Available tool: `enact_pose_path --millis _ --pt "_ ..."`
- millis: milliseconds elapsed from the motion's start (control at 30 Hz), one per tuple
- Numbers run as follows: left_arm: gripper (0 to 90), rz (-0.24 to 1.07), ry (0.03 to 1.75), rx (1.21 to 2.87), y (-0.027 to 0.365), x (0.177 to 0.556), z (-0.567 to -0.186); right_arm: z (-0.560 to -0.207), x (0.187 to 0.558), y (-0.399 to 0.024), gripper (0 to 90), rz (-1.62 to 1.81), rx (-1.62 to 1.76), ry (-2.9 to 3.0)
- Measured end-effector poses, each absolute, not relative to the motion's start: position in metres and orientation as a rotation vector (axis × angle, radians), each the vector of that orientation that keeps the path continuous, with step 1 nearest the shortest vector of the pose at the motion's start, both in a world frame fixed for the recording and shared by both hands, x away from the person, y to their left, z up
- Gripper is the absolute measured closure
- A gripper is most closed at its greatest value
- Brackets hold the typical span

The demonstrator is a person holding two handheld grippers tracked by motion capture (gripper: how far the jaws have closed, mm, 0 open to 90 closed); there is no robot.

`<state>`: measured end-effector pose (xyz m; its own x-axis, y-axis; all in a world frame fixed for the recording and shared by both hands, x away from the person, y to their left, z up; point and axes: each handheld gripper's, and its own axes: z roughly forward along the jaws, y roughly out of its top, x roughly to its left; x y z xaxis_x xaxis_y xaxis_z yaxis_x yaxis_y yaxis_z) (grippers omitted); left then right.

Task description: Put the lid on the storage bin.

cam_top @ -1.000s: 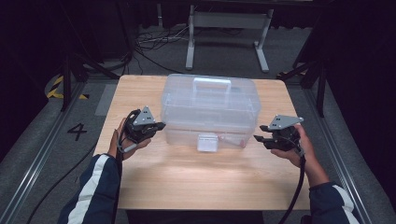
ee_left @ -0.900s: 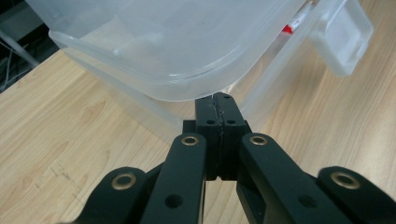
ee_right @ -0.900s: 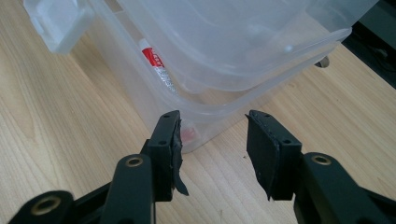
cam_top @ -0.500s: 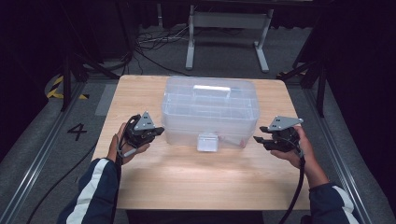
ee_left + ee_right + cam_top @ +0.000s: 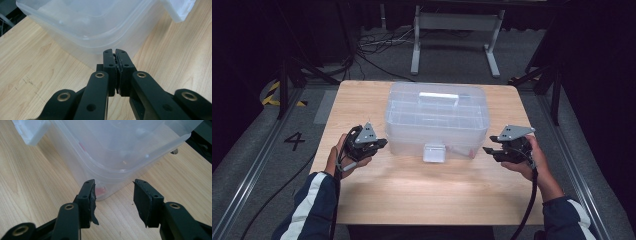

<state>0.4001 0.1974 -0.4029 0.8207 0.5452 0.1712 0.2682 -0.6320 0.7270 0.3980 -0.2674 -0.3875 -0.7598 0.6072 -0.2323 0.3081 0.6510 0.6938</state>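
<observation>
A clear plastic storage box (image 5: 437,117) with a lid, a top handle and a front latch (image 5: 434,152) stands in the middle of the wooden table (image 5: 422,195). My left gripper (image 5: 381,144) is held just off the box's front left corner, jaws pressed together with nothing between them. The left gripper view has those shut jaws (image 5: 116,53) close under the box wall (image 5: 82,25). My right gripper (image 5: 490,150) points at the front right corner, open. In the right gripper view its jaws (image 5: 113,183) have just opened slightly further, empty, before the box (image 5: 120,145). Something small and red (image 5: 100,191) lies inside.
Bare wood lies in front of the box and at both sides. A white metal stand (image 5: 454,30) and cables (image 5: 372,47) are on the floor beyond the table's far edge. Black frame legs (image 5: 287,85) stand at the left and right.
The left hand has drawn its gripper back a little from the box's left side toward the front corner. The right hand has kept its place.
</observation>
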Motion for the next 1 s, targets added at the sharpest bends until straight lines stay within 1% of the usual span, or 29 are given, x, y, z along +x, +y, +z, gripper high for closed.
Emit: enact_pose_path --millis 167,267,300,533,600,633,967,1000 --pt "83.4 0.506 0.610 2.306 0.202 0.397 -0.409 -0.390 0.397 -0.271 49.9 0.871 0.722 2.432" --pt "78.6 0.511 0.627 2.310 0.205 0.396 -0.411 -0.391 0.396 -0.272 48.4 0.863 0.724 2.435" --pt "78.6 0.515 0.633 2.312 0.207 0.395 -0.412 -0.393 0.396 -0.273 47.5 0.859 0.721 2.435" --pt "70.5 0.527 0.642 2.339 0.212 0.388 -0.418 -0.397 0.392 -0.273 42.6 0.818 0.683 2.461" --pt "67.9 0.540 0.652 2.362 0.214 0.384 -0.422 -0.399 0.391 -0.273 42.1 0.807 0.669 2.466" --pt "65.1 0.540 0.652 2.362 0.214 0.384 -0.422 -0.400 0.391 -0.273 41.9 0.800 0.666 2.467" --pt "57.9 0.571 0.665 2.425 0.225 0.372 -0.435 -0.406 0.386 -0.283 40.1 0.797 0.687 2.451" --pt "55.8 0.567 0.668 2.429 0.226 0.370 -0.436 -0.408 0.386 -0.284 40.0 0.800 0.688 2.448"
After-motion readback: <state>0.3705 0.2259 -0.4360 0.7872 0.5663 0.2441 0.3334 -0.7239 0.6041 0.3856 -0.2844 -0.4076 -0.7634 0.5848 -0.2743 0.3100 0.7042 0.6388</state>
